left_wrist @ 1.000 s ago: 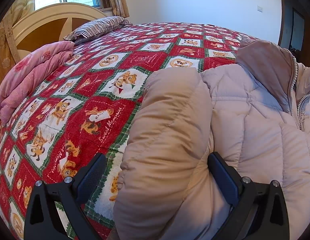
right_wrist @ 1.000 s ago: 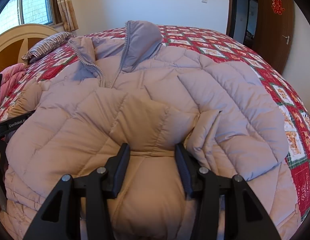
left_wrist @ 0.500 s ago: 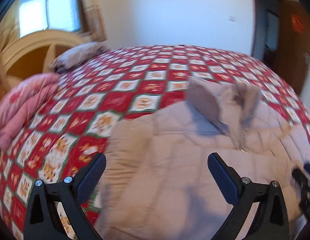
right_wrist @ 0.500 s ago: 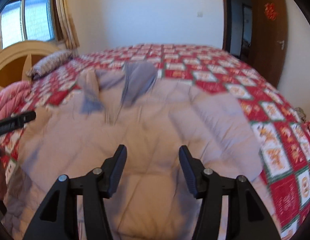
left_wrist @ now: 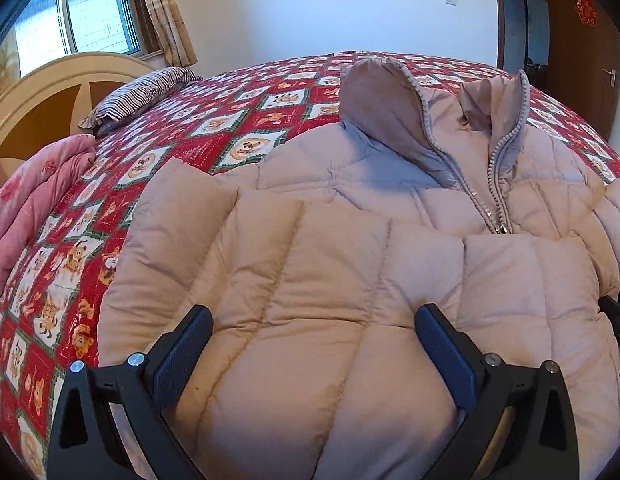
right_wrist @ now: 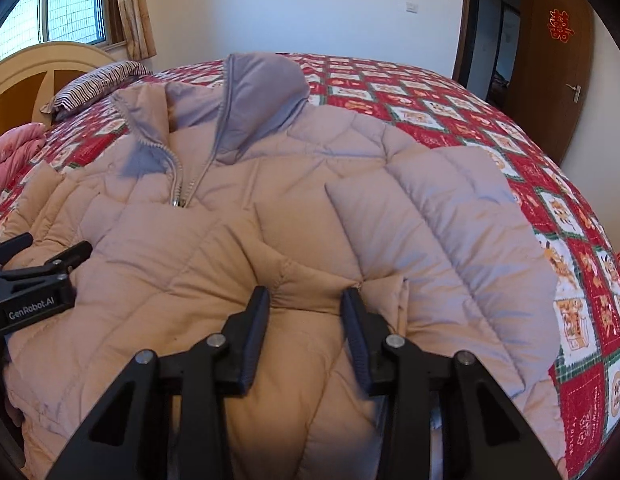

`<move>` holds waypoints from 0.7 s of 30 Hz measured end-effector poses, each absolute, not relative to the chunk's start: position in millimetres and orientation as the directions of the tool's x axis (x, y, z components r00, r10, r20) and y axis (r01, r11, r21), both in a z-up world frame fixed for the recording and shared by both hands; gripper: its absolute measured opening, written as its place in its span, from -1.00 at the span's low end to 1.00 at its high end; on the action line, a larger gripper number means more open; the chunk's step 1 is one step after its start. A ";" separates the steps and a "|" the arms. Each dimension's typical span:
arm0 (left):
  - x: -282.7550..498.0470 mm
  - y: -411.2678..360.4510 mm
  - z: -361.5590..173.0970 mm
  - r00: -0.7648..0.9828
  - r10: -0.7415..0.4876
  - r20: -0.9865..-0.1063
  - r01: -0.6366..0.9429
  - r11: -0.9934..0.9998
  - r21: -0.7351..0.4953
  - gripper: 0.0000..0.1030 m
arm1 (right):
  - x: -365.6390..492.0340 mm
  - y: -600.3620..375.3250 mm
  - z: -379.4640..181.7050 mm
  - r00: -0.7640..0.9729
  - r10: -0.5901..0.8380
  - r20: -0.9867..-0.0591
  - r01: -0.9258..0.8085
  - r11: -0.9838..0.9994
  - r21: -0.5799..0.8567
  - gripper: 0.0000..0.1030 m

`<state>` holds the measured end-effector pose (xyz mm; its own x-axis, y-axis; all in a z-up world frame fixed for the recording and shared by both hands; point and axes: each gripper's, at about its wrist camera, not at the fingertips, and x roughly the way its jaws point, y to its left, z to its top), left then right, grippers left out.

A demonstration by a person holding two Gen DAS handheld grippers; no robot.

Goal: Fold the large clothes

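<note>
Pinching jacket [right_wrist: 310,216] fold in right claw [right_wrist: 306,300], narrow; left claw [left_wrist: 314,332] wide, holding nothing. Risk: slick puffy fabric slipping, fold springing open.

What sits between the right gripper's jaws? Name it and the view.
A pinched fold of the puffer jacket fills the right gripper, its jaws closed against it; seen in the right wrist view.

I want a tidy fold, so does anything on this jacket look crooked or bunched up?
Yes. The jacket has its collar standing up unevenly with the zipper partly open, and a puffed ridge of fabric is bunched between the right gripper fingers.
</note>
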<state>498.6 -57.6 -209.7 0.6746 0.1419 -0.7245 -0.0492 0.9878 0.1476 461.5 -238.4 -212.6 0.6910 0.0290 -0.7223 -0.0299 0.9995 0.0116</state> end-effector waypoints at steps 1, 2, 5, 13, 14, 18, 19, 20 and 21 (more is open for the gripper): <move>498.4 -59.1 -210.2 0.676 0.148 -0.722 -0.051 0.987 0.155 0.98 | 461.3 -239.4 -213.0 0.692 0.030 -0.721 -0.029 0.999 0.013 -0.20; 498.9 -58.4 -211.5 0.676 0.150 -0.721 -0.051 0.986 0.158 0.98 | 461.3 -239.7 -213.6 0.693 0.029 -0.720 -0.028 1.000 0.013 -0.20; 499.0 -57.1 -212.6 0.674 0.145 -0.724 -0.049 0.987 0.152 0.98 | 462.2 -237.7 -214.4 0.694 0.018 -0.719 -0.024 1.000 0.002 -0.20; 498.2 -55.8 -212.3 0.676 0.142 -0.723 -0.049 0.988 0.149 0.98 | 462.6 -235.2 -215.6 0.696 0.007 -0.718 -0.022 1.000 -0.012 -0.20; 498.1 -55.4 -212.1 0.676 0.141 -0.723 -0.048 0.988 0.147 0.98 | 462.7 -235.0 -215.5 0.696 0.007 -0.718 -0.022 1.000 -0.011 -0.20; 498.4 -55.4 -211.9 0.676 0.141 -0.723 -0.047 0.988 0.149 0.98 | 462.5 -234.8 -215.7 0.696 0.002 -0.718 -0.021 1.000 -0.018 -0.20; 498.5 -55.1 -211.3 0.676 0.142 -0.723 -0.047 0.988 0.150 0.98 | 462.4 -234.8 -215.7 0.696 0.002 -0.718 -0.021 1.000 -0.018 -0.20; 497.9 -55.0 -209.8 0.676 0.140 -0.724 -0.044 0.988 0.149 0.98 | 462.2 -234.6 -215.7 0.697 0.002 -0.717 -0.021 1.000 -0.018 -0.20; 495.4 -52.9 -205.6 0.675 0.134 -0.726 -0.040 0.989 0.145 0.98 | 462.2 -234.5 -215.7 0.697 0.003 -0.717 -0.021 1.000 -0.016 -0.20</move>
